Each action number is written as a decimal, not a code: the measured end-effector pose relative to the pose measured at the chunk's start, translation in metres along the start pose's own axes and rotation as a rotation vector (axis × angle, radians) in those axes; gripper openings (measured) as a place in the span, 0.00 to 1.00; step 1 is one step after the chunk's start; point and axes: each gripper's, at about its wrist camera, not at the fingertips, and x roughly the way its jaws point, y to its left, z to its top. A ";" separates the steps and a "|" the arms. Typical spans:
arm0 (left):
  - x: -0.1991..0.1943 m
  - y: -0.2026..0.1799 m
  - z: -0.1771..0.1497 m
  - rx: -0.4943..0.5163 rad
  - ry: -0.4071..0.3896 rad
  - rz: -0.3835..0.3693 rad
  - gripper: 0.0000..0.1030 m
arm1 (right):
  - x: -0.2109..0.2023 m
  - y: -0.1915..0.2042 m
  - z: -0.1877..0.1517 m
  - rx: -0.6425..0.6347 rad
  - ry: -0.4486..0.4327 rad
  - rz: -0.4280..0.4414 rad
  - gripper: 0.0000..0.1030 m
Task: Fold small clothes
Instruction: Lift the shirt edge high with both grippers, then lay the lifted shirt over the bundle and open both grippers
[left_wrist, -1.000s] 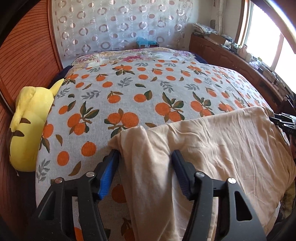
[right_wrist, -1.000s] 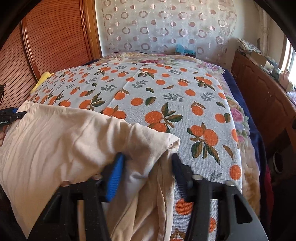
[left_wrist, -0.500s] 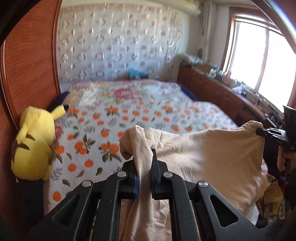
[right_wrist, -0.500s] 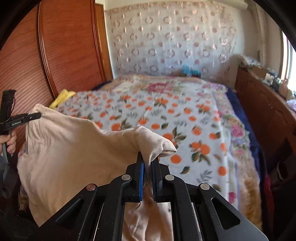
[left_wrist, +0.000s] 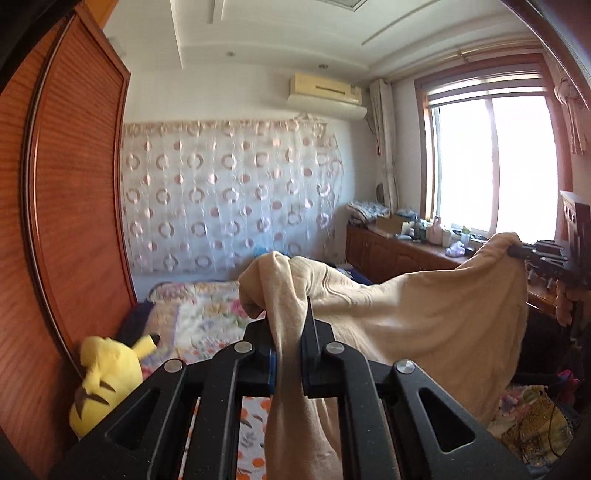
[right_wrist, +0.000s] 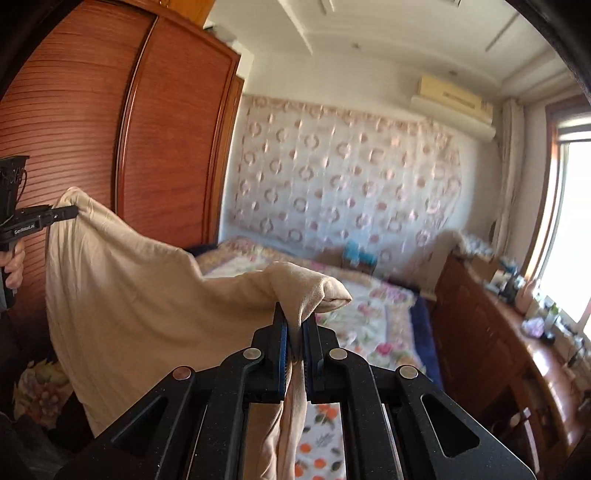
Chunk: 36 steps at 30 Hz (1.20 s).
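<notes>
Beige garment (left_wrist: 424, 314) stretched mid-frame above bed (left_wrist: 199, 317), off the bedding. Left gripper (left_wrist: 290, 332) clamped on one bunched corner, w/ fingers just closed onto it. Right gripper (right_wrist: 294, 325) likewise clamped on opposite corner. Yellow plush toy (left_wrist: 107, 373) lower left.

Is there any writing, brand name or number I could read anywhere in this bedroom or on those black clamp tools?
Small white lettering on the side of the black left gripper, seen from the right wrist camera: too small and blurred to read.
White marks on the dark block above that gripper: blurred, unreadable.
Cream wall-mounted air conditioner: no legible brand.
Bottles and boxes on the wooden window-side counter: labels too small to read.
Nothing else carries text.
</notes>
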 end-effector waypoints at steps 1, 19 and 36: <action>0.004 0.004 0.009 0.004 -0.011 0.015 0.10 | 0.000 -0.004 0.007 -0.003 -0.012 -0.007 0.06; 0.277 0.076 -0.093 -0.012 0.344 0.142 0.10 | 0.287 0.001 -0.037 -0.005 0.324 -0.063 0.06; 0.337 0.105 -0.137 -0.020 0.484 0.126 0.46 | 0.413 -0.023 -0.057 0.053 0.565 -0.036 0.06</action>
